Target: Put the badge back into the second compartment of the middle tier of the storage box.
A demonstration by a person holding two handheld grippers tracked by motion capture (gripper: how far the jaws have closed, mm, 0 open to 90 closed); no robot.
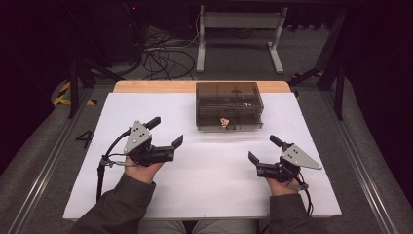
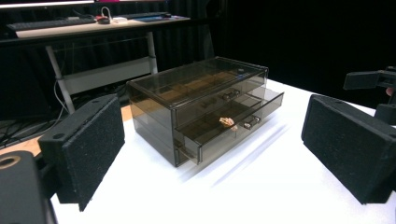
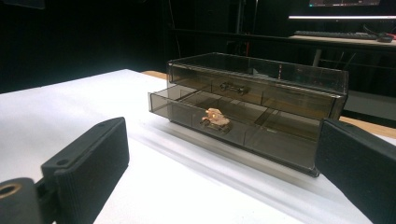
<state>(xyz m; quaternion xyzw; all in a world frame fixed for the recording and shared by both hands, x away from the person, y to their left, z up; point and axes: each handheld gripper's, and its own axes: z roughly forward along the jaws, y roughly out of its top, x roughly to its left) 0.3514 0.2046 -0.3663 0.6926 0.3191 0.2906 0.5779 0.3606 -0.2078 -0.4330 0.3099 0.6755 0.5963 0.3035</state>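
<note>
A smoky see-through drawer box (image 1: 229,105) stands at the back middle of the white table (image 1: 204,195). One of its drawers (image 2: 233,126) is pulled out a little toward me. A small tan object (image 1: 224,122) lies in that drawer, near the front wall (image 2: 227,122) (image 3: 215,117). My left gripper (image 1: 166,131) is held open to the front left of the box, with nothing between its pads (image 2: 88,149). To the front right my right gripper (image 1: 264,148) is also open and empty, its pads (image 3: 88,158) wide apart and pointing at the drawer front.
A strip of bare wood (image 1: 156,86) runs along the table's back edge. Beyond it stand a white desk frame (image 1: 238,29) and loose cables (image 1: 160,56) on the floor. A keyboard (image 2: 46,23) lies on a desk behind.
</note>
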